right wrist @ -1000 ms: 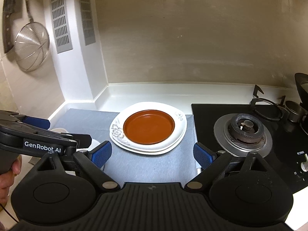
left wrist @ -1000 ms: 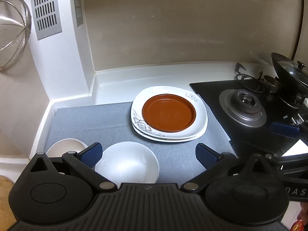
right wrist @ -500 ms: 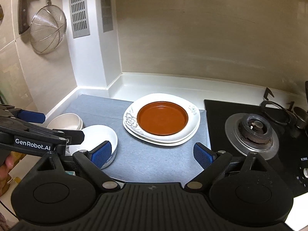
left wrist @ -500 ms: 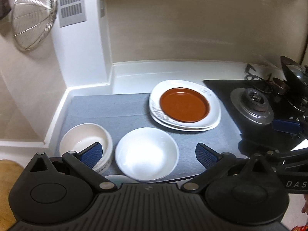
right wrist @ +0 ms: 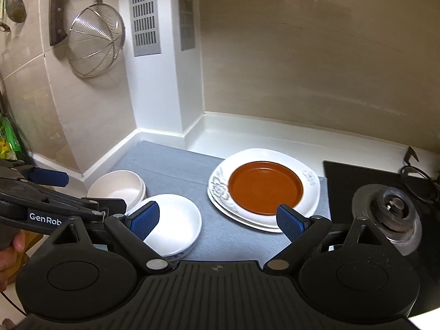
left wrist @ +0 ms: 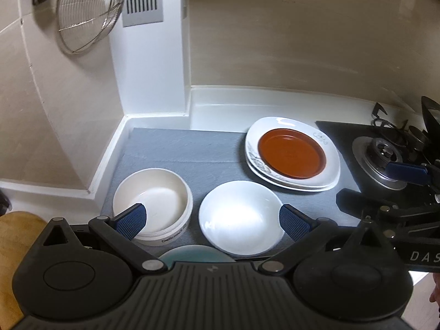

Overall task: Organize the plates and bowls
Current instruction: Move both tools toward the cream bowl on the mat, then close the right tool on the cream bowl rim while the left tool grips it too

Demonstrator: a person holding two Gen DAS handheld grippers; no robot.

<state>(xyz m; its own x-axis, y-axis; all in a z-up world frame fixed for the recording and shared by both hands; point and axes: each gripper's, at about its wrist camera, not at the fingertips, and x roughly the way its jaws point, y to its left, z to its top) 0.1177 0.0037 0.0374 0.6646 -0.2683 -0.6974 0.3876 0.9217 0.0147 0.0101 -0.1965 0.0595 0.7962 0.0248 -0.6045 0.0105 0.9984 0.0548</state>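
A brown plate lies on stacked white flowered plates on a grey mat. A white bowl and a cream bowl sit side by side at the mat's front. A teal dish peeks out below them. My left gripper is open and empty above the bowls. My right gripper is open and empty above the mat, between the white bowl and the plates.
A gas hob lies to the right with pan supports behind. A wire strainer and a cleaver hang on the left wall. A white pillar stands at the back corner. A wooden board is at the left.
Both grippers have pulled back and up and swung left. The two bowls and the teal dish have come into view. Nothing on the mat has moved.
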